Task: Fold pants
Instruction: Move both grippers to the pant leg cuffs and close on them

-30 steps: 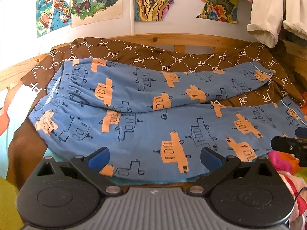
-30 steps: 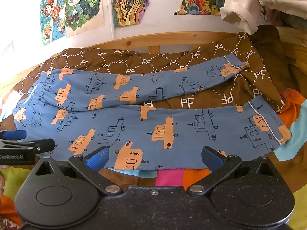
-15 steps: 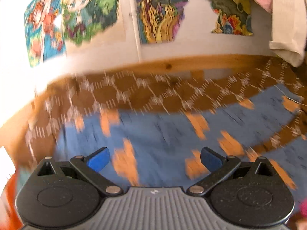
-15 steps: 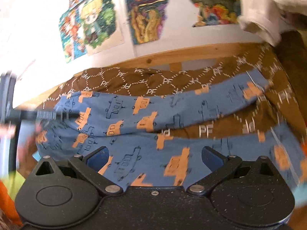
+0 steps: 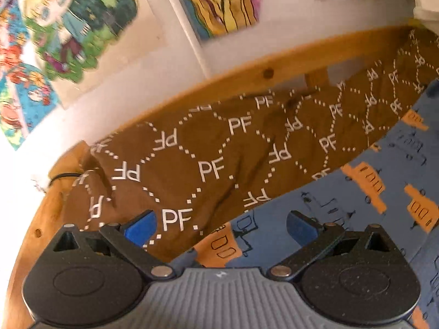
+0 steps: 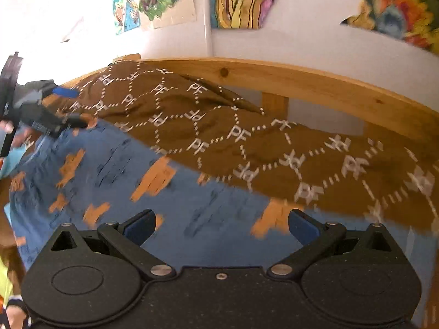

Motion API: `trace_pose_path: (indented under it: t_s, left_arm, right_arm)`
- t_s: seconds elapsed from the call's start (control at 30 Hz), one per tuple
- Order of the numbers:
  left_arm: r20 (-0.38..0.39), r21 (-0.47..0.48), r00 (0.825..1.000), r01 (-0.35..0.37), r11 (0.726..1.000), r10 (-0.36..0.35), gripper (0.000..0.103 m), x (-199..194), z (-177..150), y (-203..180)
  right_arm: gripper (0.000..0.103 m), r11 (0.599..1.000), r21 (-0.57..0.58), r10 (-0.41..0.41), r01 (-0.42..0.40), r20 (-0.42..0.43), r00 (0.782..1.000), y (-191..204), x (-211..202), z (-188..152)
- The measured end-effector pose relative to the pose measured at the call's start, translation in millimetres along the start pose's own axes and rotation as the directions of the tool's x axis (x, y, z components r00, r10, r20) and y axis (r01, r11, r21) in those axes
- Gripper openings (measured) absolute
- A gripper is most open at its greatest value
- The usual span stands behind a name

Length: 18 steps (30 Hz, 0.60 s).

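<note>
Blue pants with orange truck prints lie flat on a brown "PF" blanket. In the left wrist view my left gripper is open, low over the far corner of the pants at the waist end, one pad over blanket and one over fabric. Nothing is between its fingers. In the right wrist view my right gripper is open above the far edge of the pants. My left gripper also shows at the far left of that view, at the pants' corner.
A wooden bed rail runs behind the brown blanket. Posters hang on the white wall. A hand holds the left gripper. A light blue cloth lies at the left edge.
Both grippers have moved forward over the pants toward the far edge near the bed rail. The left one went to the far left corner. Both stay open.
</note>
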<state>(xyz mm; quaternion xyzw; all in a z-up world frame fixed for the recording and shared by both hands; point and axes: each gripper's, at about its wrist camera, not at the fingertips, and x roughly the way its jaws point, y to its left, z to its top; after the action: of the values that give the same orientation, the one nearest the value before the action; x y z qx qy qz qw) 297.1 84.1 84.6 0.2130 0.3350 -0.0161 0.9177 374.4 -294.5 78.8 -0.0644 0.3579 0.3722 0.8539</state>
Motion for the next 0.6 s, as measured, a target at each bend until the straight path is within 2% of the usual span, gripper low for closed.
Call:
trace_pose_path:
  t_s: [0.07, 0.2, 0.33, 0.4, 0.43, 0.47, 0.53, 0.57, 0.6]
  left_arm:
    - [-0.028, -0.007, 0.999, 0.029, 1.0, -0.029, 0.102, 10, 6, 6]
    - [-0.071, -0.018, 0.993, 0.095, 0.995, -0.096, 0.089, 21, 11, 16]
    - [-0.109, 0.012, 0.981, 0.165, 0.986, -0.163, 0.076, 29, 11, 19]
    - [-0.12, 0.044, 0.976, 0.189, 0.981, -0.183, 0.066, 30, 7, 16]
    - [-0.128, 0.067, 0.975, 0.192, 0.979, -0.183, 0.053, 31, 4, 14]
    - [-0.139, 0.087, 0.974, 0.195, 0.977, -0.182, 0.038, 32, 2, 11]
    - [-0.154, 0.138, 0.974, 0.188, 0.972, -0.166, 0.027, 33, -2, 3]
    - [-0.147, 0.167, 0.977, 0.178, 0.97, -0.154, 0.018, 32, -4, -1]
    - [-0.14, 0.196, 0.98, 0.167, 0.966, -0.141, 0.013, 30, -4, -5]
  right_arm:
    - [0.101, 0.999, -0.004, 0.042, -0.043, -0.049, 0.998, -12, 25, 17]
    - [0.086, 0.995, -0.048, 0.078, -0.085, -0.138, 0.987, -23, 63, 36]
    - [0.078, 0.979, -0.138, 0.112, -0.152, -0.261, 0.959, -22, 86, 39]
    - [0.078, 0.975, -0.17, 0.079, -0.14, -0.322, 0.943, -21, 95, 34]
    - [0.078, 0.977, -0.177, 0.057, -0.123, -0.34, 0.939, -22, 99, 30]
    - [0.078, 0.979, -0.165, 0.054, -0.116, -0.338, 0.94, -24, 101, 26]
    - [0.077, 0.984, -0.143, 0.055, -0.105, -0.316, 0.947, -26, 99, 23]
    - [0.07, 0.985, -0.142, 0.048, -0.095, -0.306, 0.951, -27, 97, 21]
    - [0.057, 0.986, -0.144, 0.04, -0.086, -0.297, 0.954, -27, 94, 20]
